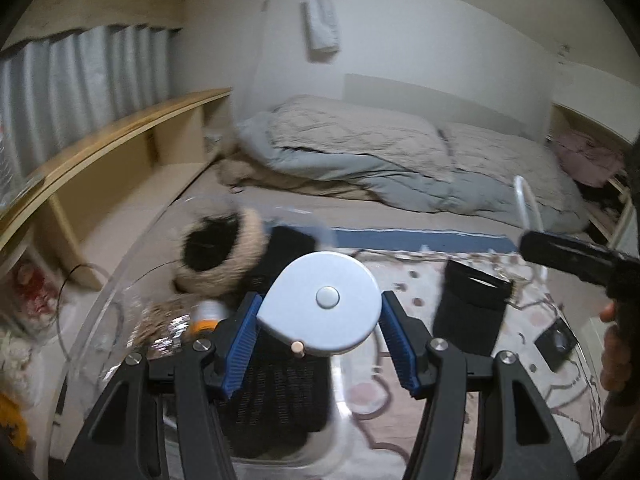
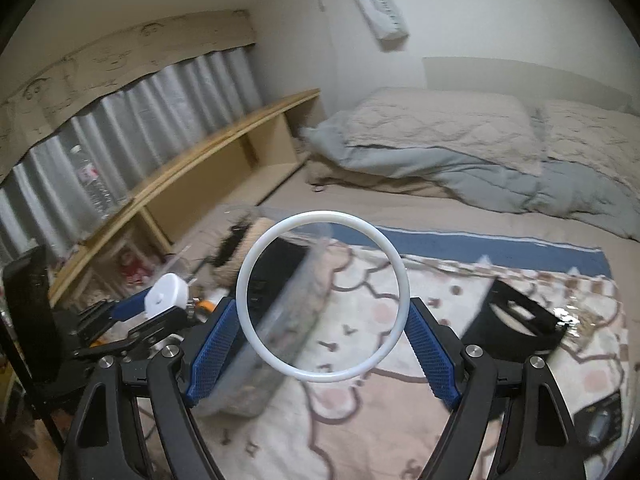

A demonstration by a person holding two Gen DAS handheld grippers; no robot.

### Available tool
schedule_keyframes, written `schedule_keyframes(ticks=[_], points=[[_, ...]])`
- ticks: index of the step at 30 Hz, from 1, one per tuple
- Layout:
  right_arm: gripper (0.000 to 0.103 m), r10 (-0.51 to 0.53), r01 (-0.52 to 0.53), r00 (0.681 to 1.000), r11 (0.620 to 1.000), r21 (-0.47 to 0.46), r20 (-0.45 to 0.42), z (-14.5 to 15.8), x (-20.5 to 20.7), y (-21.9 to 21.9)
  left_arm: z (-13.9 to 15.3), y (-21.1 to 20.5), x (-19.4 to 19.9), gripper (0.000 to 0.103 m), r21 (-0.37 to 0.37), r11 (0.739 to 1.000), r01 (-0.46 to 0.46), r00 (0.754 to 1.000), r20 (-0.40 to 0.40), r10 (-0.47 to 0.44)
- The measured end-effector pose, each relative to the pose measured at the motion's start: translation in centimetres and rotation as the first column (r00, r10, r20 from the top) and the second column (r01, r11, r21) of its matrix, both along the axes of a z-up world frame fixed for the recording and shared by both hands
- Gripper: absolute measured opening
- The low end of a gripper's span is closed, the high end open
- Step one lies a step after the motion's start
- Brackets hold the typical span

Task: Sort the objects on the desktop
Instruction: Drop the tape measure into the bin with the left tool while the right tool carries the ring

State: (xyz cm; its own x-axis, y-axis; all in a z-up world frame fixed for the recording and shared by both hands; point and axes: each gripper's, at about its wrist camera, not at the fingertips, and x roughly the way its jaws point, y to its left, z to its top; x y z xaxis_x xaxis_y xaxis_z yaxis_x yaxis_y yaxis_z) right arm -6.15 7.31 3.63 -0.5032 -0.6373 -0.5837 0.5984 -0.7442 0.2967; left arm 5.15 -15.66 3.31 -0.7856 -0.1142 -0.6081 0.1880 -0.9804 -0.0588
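We have the left gripper (image 1: 320, 344) clamped on a white round tape measure (image 1: 320, 304), blue pads (image 1: 244, 332) pressing both sides, holding it in the air over a clear plastic bin (image 1: 96, 304). Our right gripper (image 2: 322, 340) grips a white ring (image 2: 322, 304) across its width, jaws spread wide but touching the rim on both sides, also held in the air.

Just below the tape measure we see a black woven pouch (image 1: 276, 396) already inside the bin, then an orange-and-white item (image 1: 206, 316) too blurred to identify, something shiny and crinkled (image 1: 172, 332), and a fur-trimmed black piece (image 1: 216, 252) at the bin's far end. So part of the sorting looks done.

Still out on the patterned cloth (image 2: 360, 420): a black holder (image 2: 516, 320) standing open, and a small dark device (image 2: 600, 420) near the right edge. We judge those remain, plus the two held items.

Beyond, a quilt (image 2: 460, 152) on the bed, a wooden shelf (image 2: 224, 148) and grey curtains (image 2: 140, 108).
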Motion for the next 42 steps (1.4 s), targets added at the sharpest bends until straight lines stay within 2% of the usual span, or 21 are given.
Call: schedule_keyframes(ticks=[6, 14, 20, 25, 26, 27, 28, 29, 33, 39, 42], points=[[0.084, 0.06, -0.059, 0.998, 0.998, -0.009, 0.026, -0.3, 0.3, -3.3, -1.1, -4.6, 0.4, 0.059, 0.025, 0.992, -0.124, 0.992, 0.039, 0.123], [0.084, 0.123, -0.122, 0.991, 0.992, -0.014, 0.046, -0.8, 0.9, -6.3, -2.9, -10.1, -0.2, 0.059, 0.062, 0.963, -0.262, 0.964, 0.068, 0.258], [0.084, 0.145, -0.146, 0.988, 0.989, 0.003, 0.06, -1.6, 1.0, -7.6, -3.5, -12.3, -2.9, 0.059, 0.131, 0.944, -0.303, 0.952, 0.088, 0.293], [0.084, 0.15, -0.151, 0.986, 0.988, 0.012, 0.072, -2.0, 0.6, -8.1, -4.2, -13.3, -5.2, 0.06, 0.128, 0.935, -0.33, 0.942, 0.103, 0.318], [0.084, 0.152, -0.153, 0.986, 0.988, 0.013, 0.074, -2.1, 0.5, -8.2, -4.4, -13.6, -5.5, 0.064, 0.125, 0.93, -0.345, 0.937, 0.103, 0.334], [0.084, 0.153, -0.155, 0.985, 0.988, 0.016, 0.076, -2.2, 0.4, -8.3, -4.4, -13.9, -5.7, 0.072, 0.119, 0.926, -0.357, 0.933, 0.101, 0.347], [0.084, 0.155, -0.156, 0.985, 0.988, 0.017, 0.078, -2.3, 0.4, -8.4, -4.5, -14.1, -5.7, 0.09, 0.109, 0.92, -0.376, 0.925, 0.093, 0.368], [0.084, 0.157, -0.159, 0.984, 0.987, 0.015, 0.079, -2.4, 0.4, -8.5, -4.4, -14.3, -5.4, 0.093, 0.1, 0.913, -0.395, 0.918, 0.071, 0.389], [0.084, 0.172, -0.175, 0.981, 0.984, 0.018, 0.084, -2.7, 0.3, -8.9, -4.3, -15.0, -4.1, 0.093, 0.103, 0.911, -0.401, 0.916, 0.052, 0.397], [0.084, 0.205, -0.208, 0.974, 0.978, 0.019, 0.096, -3.1, 1.0, -10.3, -3.5, -14.6, -0.9, 0.093, 0.077, 0.925, -0.373, 0.928, 0.026, 0.372], [0.084, 0.234, -0.238, 0.967, 0.971, 0.025, 0.103, -3.4, 1.9, -11.7, -2.8, -14.6, 1.0, 0.097, 0.084, 0.921, -0.382, 0.924, 0.001, 0.383]])
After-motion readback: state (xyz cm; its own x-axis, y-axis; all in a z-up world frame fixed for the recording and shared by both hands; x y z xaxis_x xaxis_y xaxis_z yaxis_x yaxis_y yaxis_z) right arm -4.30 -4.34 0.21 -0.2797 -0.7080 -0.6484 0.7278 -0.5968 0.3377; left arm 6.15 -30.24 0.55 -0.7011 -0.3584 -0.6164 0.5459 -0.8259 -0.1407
